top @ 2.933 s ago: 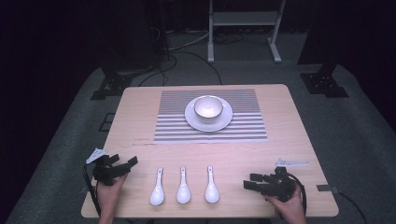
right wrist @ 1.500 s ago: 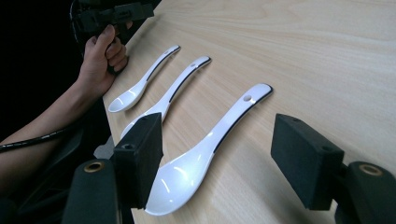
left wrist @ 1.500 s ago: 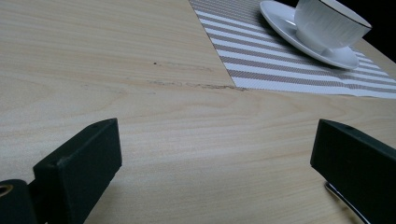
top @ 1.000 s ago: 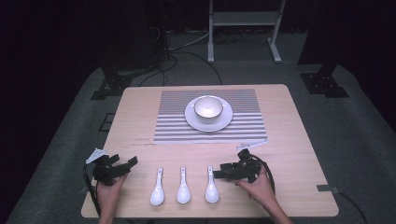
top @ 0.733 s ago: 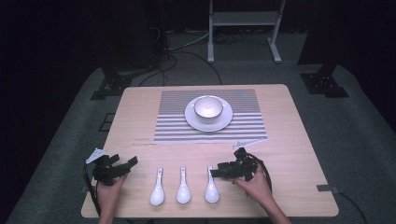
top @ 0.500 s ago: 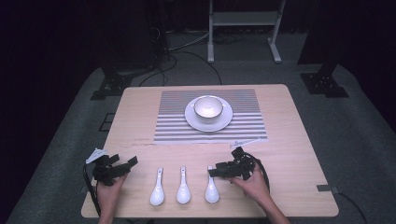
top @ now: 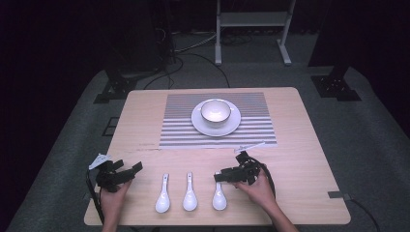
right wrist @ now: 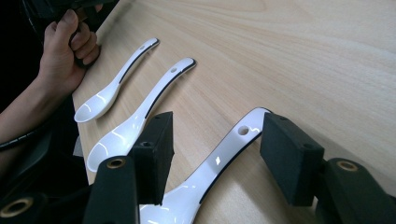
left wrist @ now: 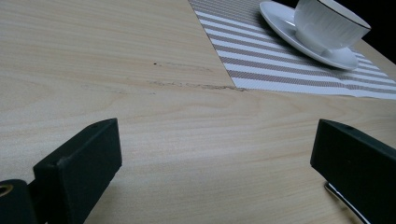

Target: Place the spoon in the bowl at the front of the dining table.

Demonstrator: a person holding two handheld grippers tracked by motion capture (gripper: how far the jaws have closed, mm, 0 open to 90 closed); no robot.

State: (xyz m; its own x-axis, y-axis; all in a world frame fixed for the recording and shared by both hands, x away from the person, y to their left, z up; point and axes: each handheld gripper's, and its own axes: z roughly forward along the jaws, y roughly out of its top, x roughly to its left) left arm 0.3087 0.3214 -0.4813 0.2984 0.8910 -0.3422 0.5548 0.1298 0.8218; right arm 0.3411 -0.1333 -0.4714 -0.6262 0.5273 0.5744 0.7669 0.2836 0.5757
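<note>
Having crossed from the table's right edge, the right gripper [right wrist: 215,154] straddled the rightmost white soup spoon's [right wrist: 219,161] handle with jaws apart, suggesting a pickup, while the left gripper [left wrist: 212,172] rested open beside the row.

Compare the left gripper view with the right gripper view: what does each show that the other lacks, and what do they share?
Left gripper view alone: the striped placemat and the white cup on its saucer.

Right gripper view alone: three white spoons, the nearest between the open right gripper jaws, and the person's left hand.

Both: the wooden table and open black jaws; the left gripper holds nothing.
</note>
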